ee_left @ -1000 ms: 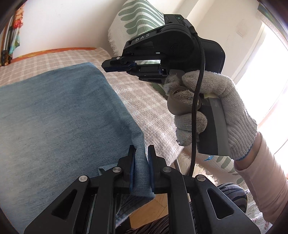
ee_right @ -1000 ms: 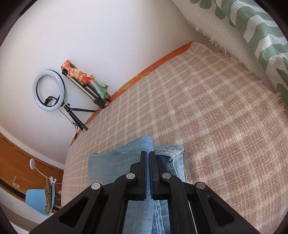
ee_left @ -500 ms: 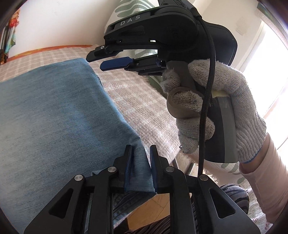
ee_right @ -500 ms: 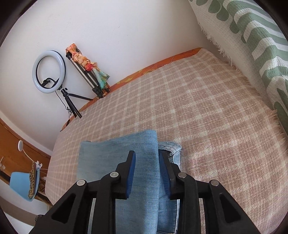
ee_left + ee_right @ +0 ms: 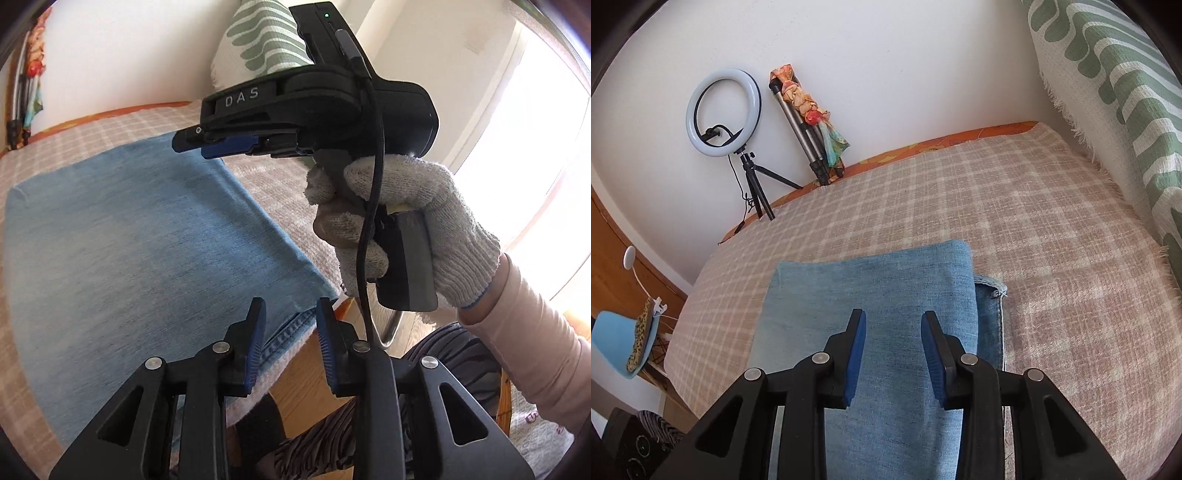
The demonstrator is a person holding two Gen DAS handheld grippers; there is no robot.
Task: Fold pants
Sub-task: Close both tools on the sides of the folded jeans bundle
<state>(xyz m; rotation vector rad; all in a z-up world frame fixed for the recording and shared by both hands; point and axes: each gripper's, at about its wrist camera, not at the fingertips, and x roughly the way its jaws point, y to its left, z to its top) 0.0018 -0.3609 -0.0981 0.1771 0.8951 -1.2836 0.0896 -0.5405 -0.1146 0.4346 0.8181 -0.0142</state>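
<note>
Letting go, both of my grippers are spreading their fingers above the pants (image 5: 871, 332), a folded rectangle of light blue denim lying flat on the checked bed cover (image 5: 1071, 229), close to the bed's near edge. My left gripper (image 5: 291, 339) has blue-padded fingers (image 5: 255, 350) parted, with only the stitched hem corner showing in the gap, untouched. My right gripper (image 5: 894, 354) hovers over the middle of the top layer, its fingers also apart and opening, pressing on nothing. In the left view my gloved right hand (image 5: 402, 229) holds that gripper's handle beside the fabric.

The denim looks soft but weighty (it should drape and sag rather than hold a shape), so I judge it best pinched at a hem or corner, through all layers, one gripper at each end of an edge.
</note>
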